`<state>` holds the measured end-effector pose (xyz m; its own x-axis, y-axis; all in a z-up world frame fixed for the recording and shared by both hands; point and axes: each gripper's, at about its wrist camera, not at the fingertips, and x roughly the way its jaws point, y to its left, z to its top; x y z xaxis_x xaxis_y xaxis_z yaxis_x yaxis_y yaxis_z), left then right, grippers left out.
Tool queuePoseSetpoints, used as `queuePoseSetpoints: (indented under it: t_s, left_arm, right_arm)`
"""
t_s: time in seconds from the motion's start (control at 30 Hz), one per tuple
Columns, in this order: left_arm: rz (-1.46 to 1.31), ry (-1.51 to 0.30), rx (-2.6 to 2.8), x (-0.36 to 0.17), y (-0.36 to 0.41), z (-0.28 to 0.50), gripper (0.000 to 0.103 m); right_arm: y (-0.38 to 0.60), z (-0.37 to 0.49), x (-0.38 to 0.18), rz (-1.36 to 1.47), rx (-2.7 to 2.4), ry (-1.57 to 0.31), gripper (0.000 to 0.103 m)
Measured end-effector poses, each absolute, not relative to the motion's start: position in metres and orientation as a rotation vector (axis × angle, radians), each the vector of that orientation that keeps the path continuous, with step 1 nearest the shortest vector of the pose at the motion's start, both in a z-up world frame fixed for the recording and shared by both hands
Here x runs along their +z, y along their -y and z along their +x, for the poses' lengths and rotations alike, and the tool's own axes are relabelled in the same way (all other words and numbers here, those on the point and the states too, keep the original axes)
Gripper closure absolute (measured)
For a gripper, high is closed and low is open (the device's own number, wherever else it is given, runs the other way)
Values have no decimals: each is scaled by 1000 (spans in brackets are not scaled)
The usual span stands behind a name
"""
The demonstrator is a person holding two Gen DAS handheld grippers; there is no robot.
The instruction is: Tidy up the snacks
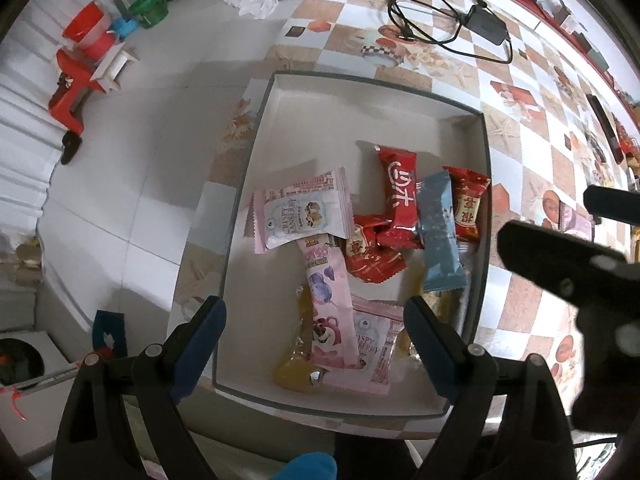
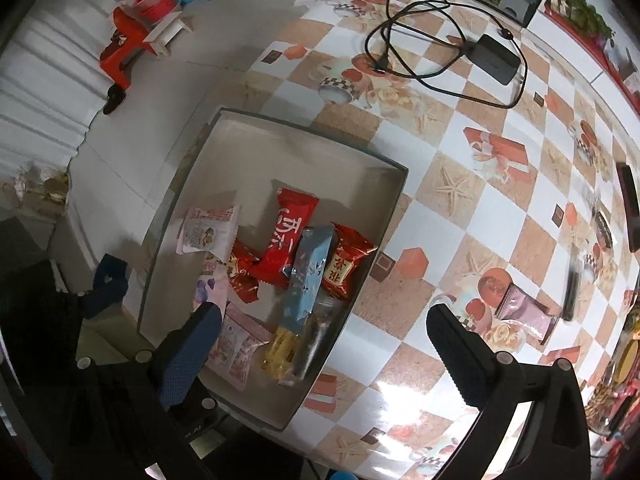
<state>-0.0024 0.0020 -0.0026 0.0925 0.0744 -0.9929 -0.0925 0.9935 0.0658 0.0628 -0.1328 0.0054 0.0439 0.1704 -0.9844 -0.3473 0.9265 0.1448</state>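
Left gripper (image 1: 316, 344): bottom of its own view, jaws wide apart and empty, hanging above the near end of the box.
Right gripper (image 2: 324, 344): low centre of its view, jaws spread as wide as they go, nothing between them; one finger sits over the box's near end, the other over the tablecloth.
Box (image 1: 280, 92): shallow, white inside, at the table's near edge, centre of both views.
Snacks in box: a loose pile toward the near and right side. Pink packs (image 1: 304, 212), red wrappers (image 1: 400, 196), a blue bar (image 2: 310, 268) lying on top, a yellow pack (image 2: 282, 354) under it. The box's far half is bare.
Pink pack on table (image 2: 524, 312): lower right of the right view, well apart from the box, still to be collected.
Other loose snacks: more wrappers seem to lie at the far right edge, too blurred to count.
Progress: I'd judge it well over halfway, most snacks boxed, a few left out.
Far table: charger (image 2: 498, 58) and cable, upper right, not part of the job.
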Motion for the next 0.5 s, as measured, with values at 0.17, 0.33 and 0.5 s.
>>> queuePoseSetpoints:
  t_s: [0.17, 0.33, 0.5]
  left_arm:
    - [-12, -1470, 117, -1, -2, -3, 11]
    - [2, -1469, 116, 0, 1, -5, 11]
    - [-6, -1473, 107, -1, 4, -6, 11]
  right_arm:
    - [133, 61, 4, -147, 401, -1482, 0]
    - [134, 61, 3, -146, 396, -1488, 0]
    - [133, 60, 3, -149, 393, -1491, 0]
